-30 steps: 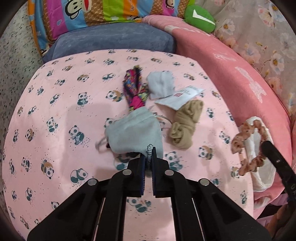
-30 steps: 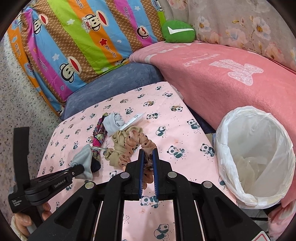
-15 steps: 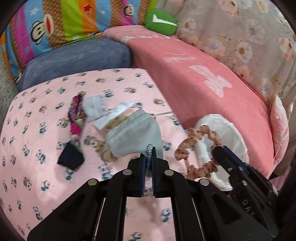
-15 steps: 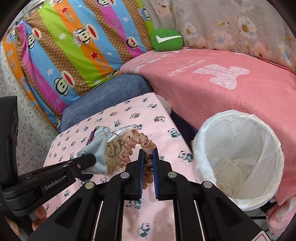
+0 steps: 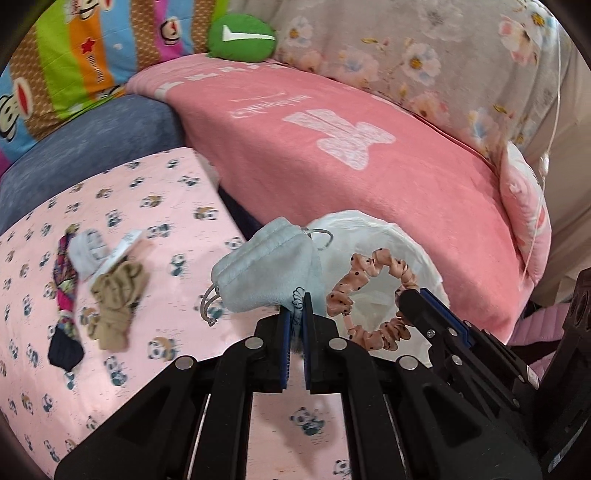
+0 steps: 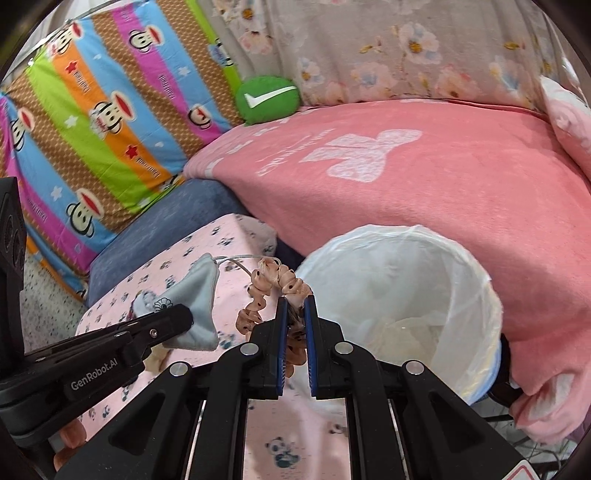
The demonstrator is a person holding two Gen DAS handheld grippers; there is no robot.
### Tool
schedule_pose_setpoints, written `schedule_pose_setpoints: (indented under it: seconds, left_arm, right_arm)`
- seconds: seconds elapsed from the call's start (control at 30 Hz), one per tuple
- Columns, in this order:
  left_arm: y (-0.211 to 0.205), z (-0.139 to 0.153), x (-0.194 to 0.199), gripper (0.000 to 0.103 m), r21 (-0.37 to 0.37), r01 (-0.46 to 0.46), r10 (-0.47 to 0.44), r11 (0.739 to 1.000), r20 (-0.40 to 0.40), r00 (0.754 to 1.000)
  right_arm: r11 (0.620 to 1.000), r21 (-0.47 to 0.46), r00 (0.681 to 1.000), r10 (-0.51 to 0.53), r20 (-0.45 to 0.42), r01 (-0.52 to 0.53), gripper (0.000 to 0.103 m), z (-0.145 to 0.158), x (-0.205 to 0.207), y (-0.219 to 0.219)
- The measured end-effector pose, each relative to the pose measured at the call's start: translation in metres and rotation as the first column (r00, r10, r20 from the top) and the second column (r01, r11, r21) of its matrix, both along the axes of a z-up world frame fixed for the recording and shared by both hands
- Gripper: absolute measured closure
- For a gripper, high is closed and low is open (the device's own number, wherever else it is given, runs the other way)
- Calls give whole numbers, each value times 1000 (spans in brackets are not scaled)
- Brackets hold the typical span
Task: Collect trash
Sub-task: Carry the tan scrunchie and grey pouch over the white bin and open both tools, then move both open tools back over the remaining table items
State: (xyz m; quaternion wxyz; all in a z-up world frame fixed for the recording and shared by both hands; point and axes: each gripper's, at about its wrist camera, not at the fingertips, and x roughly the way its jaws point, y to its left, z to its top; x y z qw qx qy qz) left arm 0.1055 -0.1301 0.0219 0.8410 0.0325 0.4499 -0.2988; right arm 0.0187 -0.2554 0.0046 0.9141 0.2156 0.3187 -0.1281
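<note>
Both loads are on the way to the bin. The left tool (image 5: 294,301) is clamped on a grey face mask (image 5: 266,269), held at the bin's (image 6: 476,266) near rim, off the bench's (image 5: 155,258) right edge. The right tool (image 6: 294,306) pinches a pink scrunchie (image 6: 275,284) beside that rim. Next, I judge: carry each over the liner's mouth, then let go.

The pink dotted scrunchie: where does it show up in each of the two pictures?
Left wrist view: scrunchie, right of centre, over the white bin bag, pinched by the right gripper.
Right wrist view: scrunchie, centre, between that gripper's blue pads.
Shared landmark: green checkmark cushion.
</note>
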Motion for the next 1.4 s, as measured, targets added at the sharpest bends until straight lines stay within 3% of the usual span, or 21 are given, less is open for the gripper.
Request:
schedule_pose_setpoints:
  seconds: [0.3, 0.5, 0.67, 0.73, 1.4]
  left_arm:
    - [-46, -3, -9, 95, 5, 92, -92, 996, -8, 996]
    - [-49, 0, -10, 63, 1, 71, -71, 997, 18, 997]
    - [-40, 1, -10, 58, 13, 49, -50, 999, 40, 998]
    - [-35, -1, -8, 47, 28, 33, -34, 999, 42, 999]
    - [25, -18, 7, 46, 38, -84, 83, 996, 18, 996]
  right_arm:
    - [995, 11, 995, -98, -9, 98, 94, -6, -21, -40]
    - [992, 11, 992, -123, -11, 123, 91, -7, -25, -51]
    - [991, 4, 991, -136, -17, 136, 84, -8, -22, -49]
    - [991, 7, 991, -135, -19, 135, 83, -9, -21, -48]
    - [999, -21, 999, -37, -36, 36, 75, -5, 2, -6]
